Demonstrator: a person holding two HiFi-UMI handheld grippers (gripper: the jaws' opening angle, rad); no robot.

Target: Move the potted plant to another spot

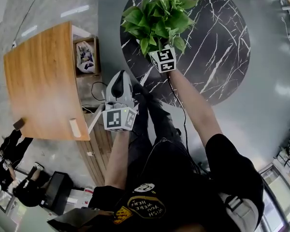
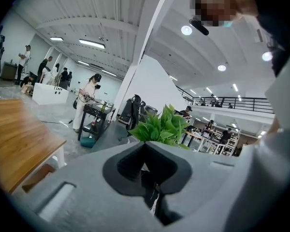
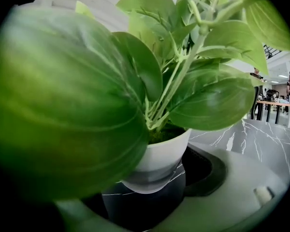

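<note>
The potted plant (image 1: 159,18), with broad green leaves in a white pot (image 3: 162,161), is over the near edge of the round black marble table (image 1: 217,42). My right gripper (image 1: 160,46) is shut on the pot, and leaves cover its jaws in the head view. In the right gripper view the leaves fill most of the picture; whether the pot rests on the marble cannot be told. My left gripper (image 1: 119,82) hangs left of the plant over the floor, jaws together and holding nothing. The left gripper (image 2: 152,197) looks towards the plant (image 2: 159,127).
A wooden table (image 1: 38,81) stands at the left, with a small shelf (image 1: 85,57) of items at its right side. A slatted wooden bench (image 1: 99,144) lies below it. Several people and a black cart (image 2: 94,120) are far off in the hall.
</note>
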